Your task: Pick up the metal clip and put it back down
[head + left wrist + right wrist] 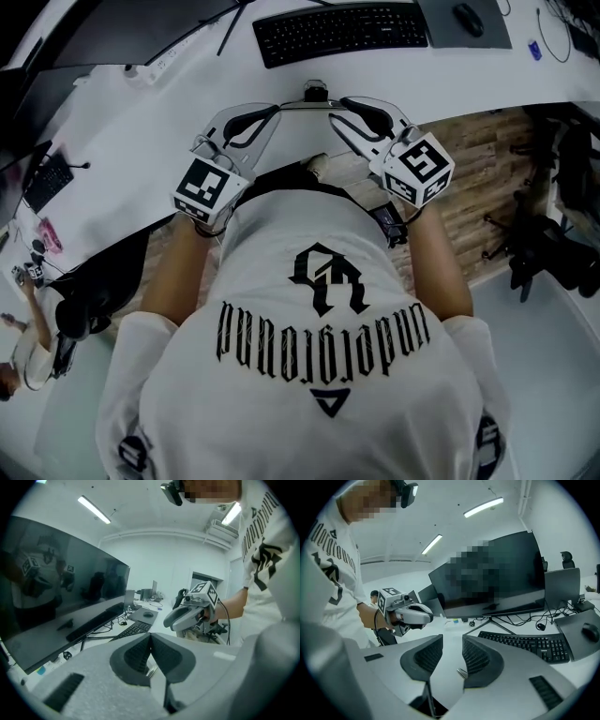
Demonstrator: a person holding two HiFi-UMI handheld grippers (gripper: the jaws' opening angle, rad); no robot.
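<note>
Right gripper (452, 644): its fingers (480, 656) stand apart with a clear gap between the ribbed dark pads, and nothing is gripped.
Metal clip (462, 672): it lies on the white desk (141, 122), seen low in that gap. It is just beside the base of the finger on the keyboard side and away from the other finger. Neither pad presses on it.
Left gripper (151, 637): its fingers (136, 656) are closed, the tips meeting in a line. Only a narrow wedge opens lower down. A thin bright strip shows in that wedge, and I cannot tell what it is.
Right hand (212, 613): it is wrapped round the grip behind the marker cube (422, 169), with the bare forearm reaching forward. The gripper is tipped slightly down and angled inward toward the left fingers.
Left hand (382, 617): it mirrors the right, behind its own cube (211, 187), with the gripper tipped slightly down and angled inward.
Both sets of fingers: in the head view they converge tip toward tip over the near edge of the desk, close together but not touching.
Beyond the fingers: a black keyboard (339, 30) lies farther out on the desk. A mouse (469, 19) is beside it, on the right gripper's side. A large dark monitor (497, 583) stands behind them.
Below the hands: wooden floor (478, 159) shows under the right forearm.
</note>
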